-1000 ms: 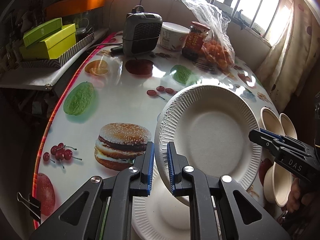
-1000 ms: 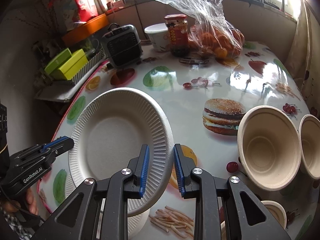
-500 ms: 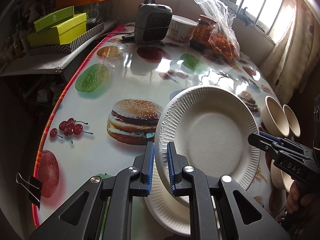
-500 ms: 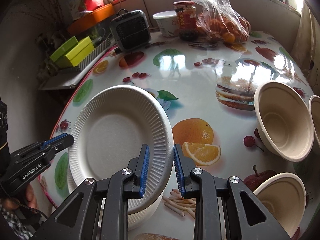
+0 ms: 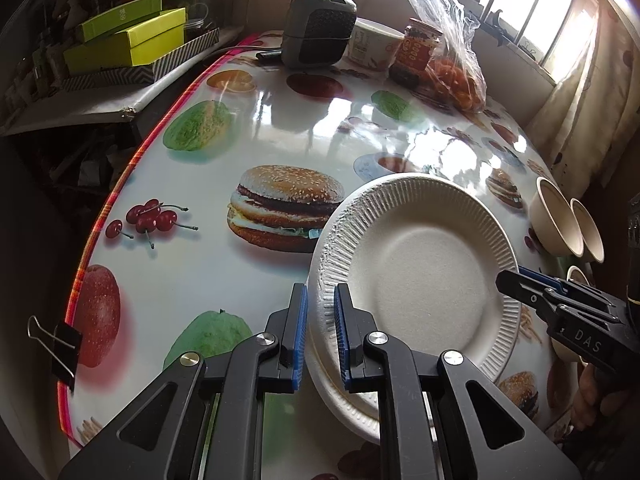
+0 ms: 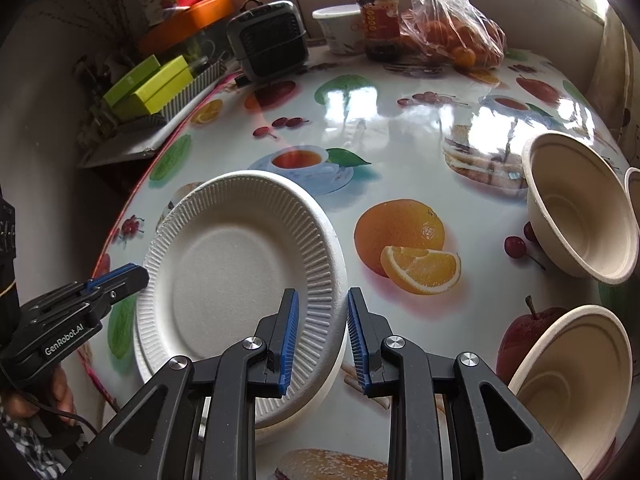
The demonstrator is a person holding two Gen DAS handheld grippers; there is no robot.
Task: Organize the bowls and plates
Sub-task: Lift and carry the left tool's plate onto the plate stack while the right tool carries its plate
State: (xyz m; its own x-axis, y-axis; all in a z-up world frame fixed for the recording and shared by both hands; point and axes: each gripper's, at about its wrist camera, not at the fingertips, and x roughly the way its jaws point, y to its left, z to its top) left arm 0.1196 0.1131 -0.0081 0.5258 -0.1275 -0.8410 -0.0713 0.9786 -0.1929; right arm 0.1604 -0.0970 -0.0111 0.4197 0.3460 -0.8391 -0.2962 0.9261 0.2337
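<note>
My left gripper (image 5: 320, 332) is closed down on the near rim of the top paper plate (image 5: 424, 264); its blue pads (image 5: 301, 336) sit on either side of the ribbed edge with only the plate's thickness between them. The plate tilts slightly and rests over a second plate (image 5: 344, 396) underneath, both on the fruit-print table (image 5: 240, 136).

My right gripper (image 6: 320, 336) is spread wider: its fingers (image 6: 289, 336) straddle the opposite rim of the same top plate (image 6: 240, 264) with a visible gap on each side, so it has hold of nothing. In that view, the stack's lower plate (image 6: 316, 392) shows as a pale edge below.

To the right of the plates I see three paper bowls: one close by my right gripper (image 6: 576, 384), one further out (image 6: 580, 208), and the edge of a third (image 6: 634, 196) at the frame border just beside it.

Further back stand a grey heater (image 5: 318, 24), a white tub (image 5: 370, 42), a jar (image 5: 418, 54) and a plastic bag of oranges (image 5: 452, 64) near the window. Green boxes (image 5: 128, 40) lie on a shelf beyond the table's left edge, and a binder clip (image 5: 60, 344) grips the tablecloth there.
</note>
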